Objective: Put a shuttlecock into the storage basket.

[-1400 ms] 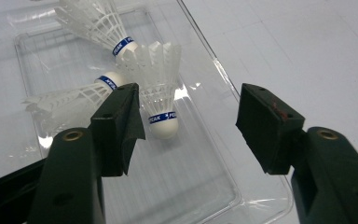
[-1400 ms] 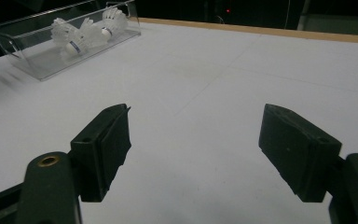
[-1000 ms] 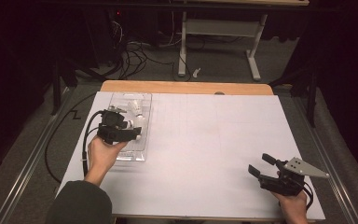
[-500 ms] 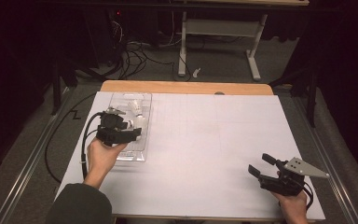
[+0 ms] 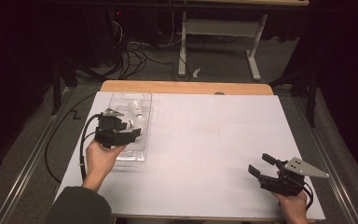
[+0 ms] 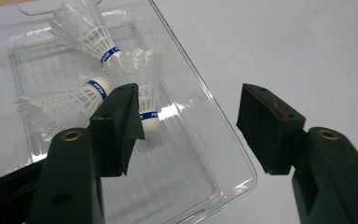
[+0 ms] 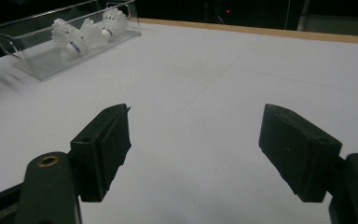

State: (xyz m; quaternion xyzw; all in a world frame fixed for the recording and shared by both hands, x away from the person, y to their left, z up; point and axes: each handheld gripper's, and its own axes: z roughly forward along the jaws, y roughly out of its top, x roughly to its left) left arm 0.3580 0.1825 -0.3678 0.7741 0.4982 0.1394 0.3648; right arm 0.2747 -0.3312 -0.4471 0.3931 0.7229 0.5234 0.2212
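Observation:
A clear plastic tray (image 5: 133, 151) lies on the left of the white table (image 5: 205, 140), with white shuttlecocks (image 5: 137, 109) at its far end. My left gripper (image 5: 135, 133) hovers open over the tray's near half. In the left gripper view the tray (image 6: 177, 182) holds three shuttlecocks (image 6: 135, 70) with blue bands; my left gripper (image 6: 189, 116) straddles the tray's side wall, one jaw over the tray, the other over the table, touching nothing. My right gripper (image 5: 261, 168) rests open near the front right corner. Nothing lies between the jaws of my right gripper (image 7: 196, 140).
Far off in the right gripper view, the tray (image 7: 32, 51) and its shuttlecocks (image 7: 81, 30) sit at the upper left. A wooden strip (image 5: 186, 87) edges the table's far side. Beyond it are a white stand (image 5: 214, 28) and floor cables (image 5: 135, 51).

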